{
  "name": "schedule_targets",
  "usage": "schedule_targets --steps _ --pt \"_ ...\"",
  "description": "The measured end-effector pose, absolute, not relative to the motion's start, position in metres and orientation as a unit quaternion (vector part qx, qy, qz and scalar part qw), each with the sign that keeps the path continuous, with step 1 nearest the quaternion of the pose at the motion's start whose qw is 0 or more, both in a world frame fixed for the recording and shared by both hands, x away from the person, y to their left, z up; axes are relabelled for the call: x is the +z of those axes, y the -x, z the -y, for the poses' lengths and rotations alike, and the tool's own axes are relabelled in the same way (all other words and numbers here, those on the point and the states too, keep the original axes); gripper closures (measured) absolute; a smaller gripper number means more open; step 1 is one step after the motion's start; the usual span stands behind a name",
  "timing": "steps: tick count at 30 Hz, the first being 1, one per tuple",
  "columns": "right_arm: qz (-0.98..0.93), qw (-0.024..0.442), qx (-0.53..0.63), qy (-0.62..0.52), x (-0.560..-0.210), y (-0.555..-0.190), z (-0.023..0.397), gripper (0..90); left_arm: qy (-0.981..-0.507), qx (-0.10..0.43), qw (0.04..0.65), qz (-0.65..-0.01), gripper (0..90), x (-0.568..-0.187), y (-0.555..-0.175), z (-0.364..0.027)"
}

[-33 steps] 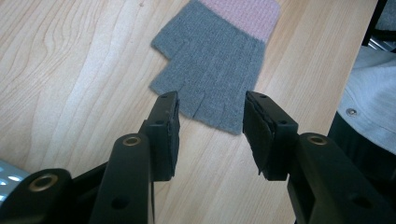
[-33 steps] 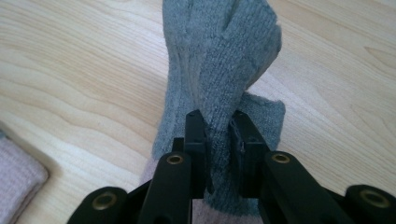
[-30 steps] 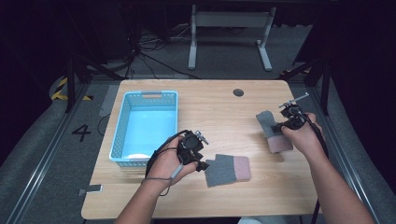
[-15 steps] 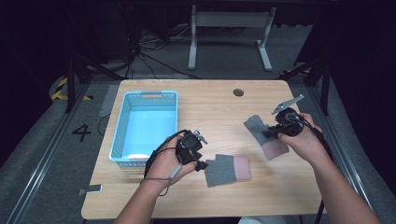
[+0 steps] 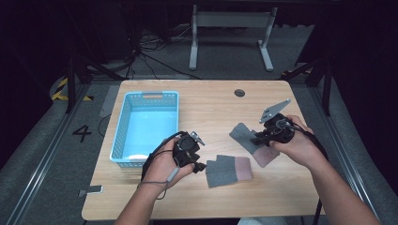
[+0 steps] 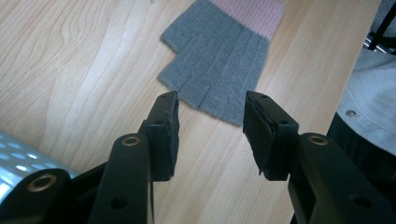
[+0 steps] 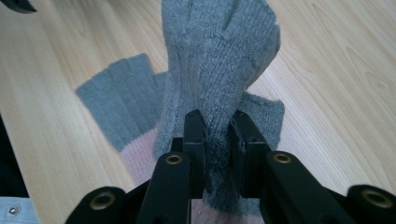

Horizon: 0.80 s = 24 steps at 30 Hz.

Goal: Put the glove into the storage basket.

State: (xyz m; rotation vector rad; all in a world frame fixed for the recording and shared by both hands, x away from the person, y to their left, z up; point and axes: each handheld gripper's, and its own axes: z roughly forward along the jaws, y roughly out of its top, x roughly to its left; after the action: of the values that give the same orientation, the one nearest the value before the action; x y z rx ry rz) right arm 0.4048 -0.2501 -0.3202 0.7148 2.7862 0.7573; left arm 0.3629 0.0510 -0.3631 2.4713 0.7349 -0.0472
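Observation:
Two grey knit gloves with pink cuffs are on the wooden table (image 5: 211,105). My right gripper (image 5: 257,139) (image 7: 217,116) is shut on one glove (image 5: 245,137) (image 7: 219,56) and holds it partly raised, with its pink cuff (image 5: 267,157) trailing toward the person. The other glove (image 5: 228,169) (image 6: 219,70) (image 7: 116,109) lies flat near the table's front middle. My left gripper (image 5: 201,165) (image 6: 210,107) is low over the table just left of this glove's grey finger end, its jaws open with nothing between them.
A light blue plastic basket (image 5: 119,136) stands on the left half of the table, close behind my left hand. A dark round grommet (image 5: 240,93) sits near the far edge. The person's forearms come in from the front edge.
My right gripper has moved left and upward with the glove in it, lifting the grey part off the table. My left gripper has stayed in place.

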Motion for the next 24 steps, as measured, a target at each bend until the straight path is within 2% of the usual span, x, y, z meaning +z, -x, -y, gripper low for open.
schedule_targets --steps 24 --pt "-0.964 0.034 0.234 -0.119 -0.34 -0.402 0.209 78.0 -0.916 -0.016 0.279 -0.287 56.5 -0.364 -0.359 -0.059"
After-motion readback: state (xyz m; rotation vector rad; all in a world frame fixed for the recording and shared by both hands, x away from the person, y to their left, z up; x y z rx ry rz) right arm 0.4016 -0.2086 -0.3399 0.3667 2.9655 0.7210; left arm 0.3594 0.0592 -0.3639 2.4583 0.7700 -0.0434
